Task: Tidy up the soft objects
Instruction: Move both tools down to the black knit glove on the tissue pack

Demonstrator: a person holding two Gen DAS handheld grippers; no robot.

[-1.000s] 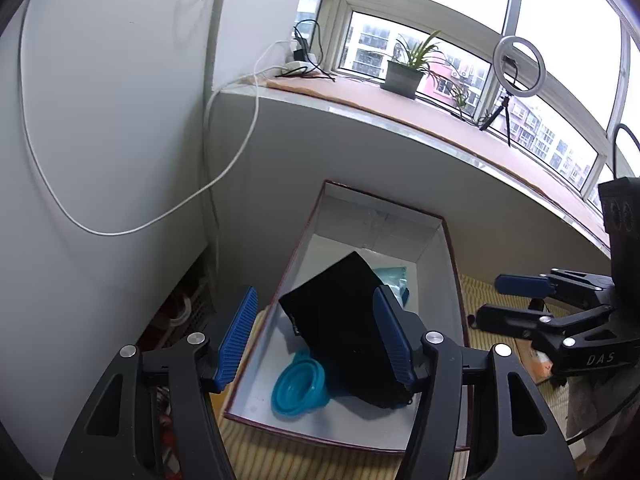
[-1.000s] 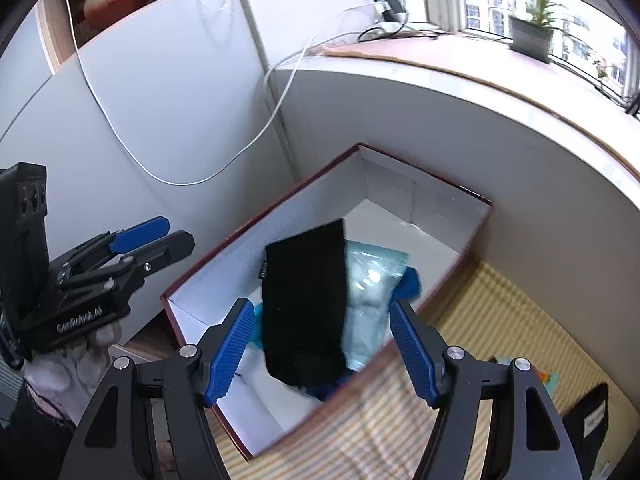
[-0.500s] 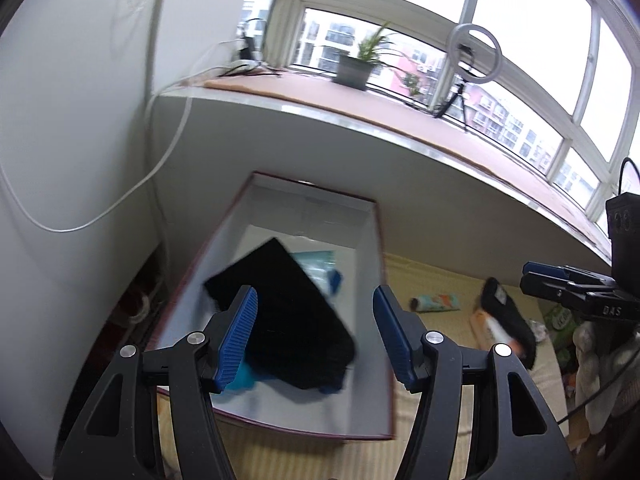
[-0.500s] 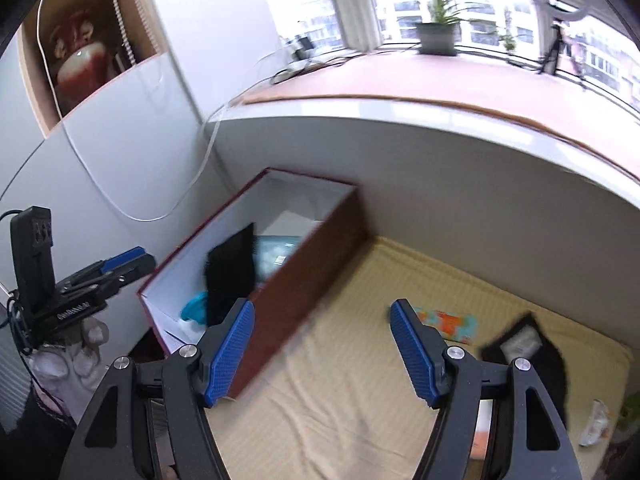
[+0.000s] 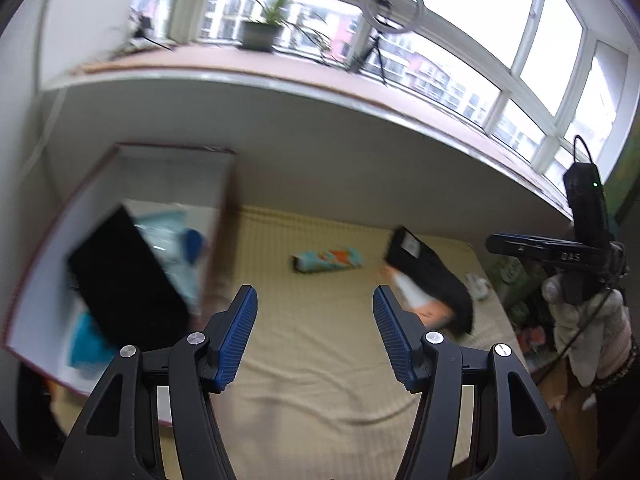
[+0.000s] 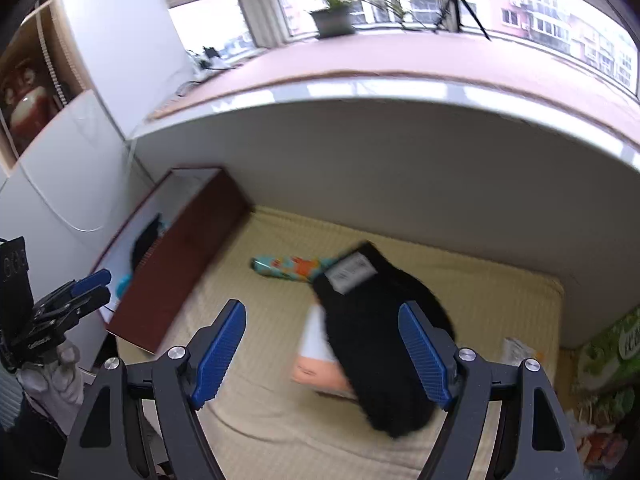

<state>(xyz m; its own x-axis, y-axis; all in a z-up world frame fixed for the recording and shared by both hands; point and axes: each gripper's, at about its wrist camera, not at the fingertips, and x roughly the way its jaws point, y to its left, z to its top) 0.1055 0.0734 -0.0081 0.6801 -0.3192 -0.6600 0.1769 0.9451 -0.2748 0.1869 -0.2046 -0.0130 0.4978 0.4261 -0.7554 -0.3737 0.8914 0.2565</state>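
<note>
My right gripper [image 6: 320, 350] hangs above the mat [image 6: 260, 320] with its jaws wide apart and nothing between them; the black pouch [image 6: 380, 344] lies straight below, between the blue pads as the right wrist camera sees it. My left gripper [image 5: 314, 334] is also spread apart and empty, over bare mat just right of the box [image 5: 218, 216].

Taking the black pouch as my landmark: it lies flat on the mat, its white label [image 6: 351, 274] at the far end. A white and orange packet [image 6: 316, 356] sticks out from under its left edge, touching it. The teal printed tube [image 5: 326, 261] lies just beyond the label end, toward the box. The box stands well to the left of the pouch and already holds a black item [image 5: 124, 280] and some blue things.

The next pick, I judge, is this pouch. I should come straight down, pinch it across its narrow width near the middle, and take fabric only, so the packet beneath is not dragged along. The pouch will likely sag, so I must lift high enough to clear the box wall.
</note>
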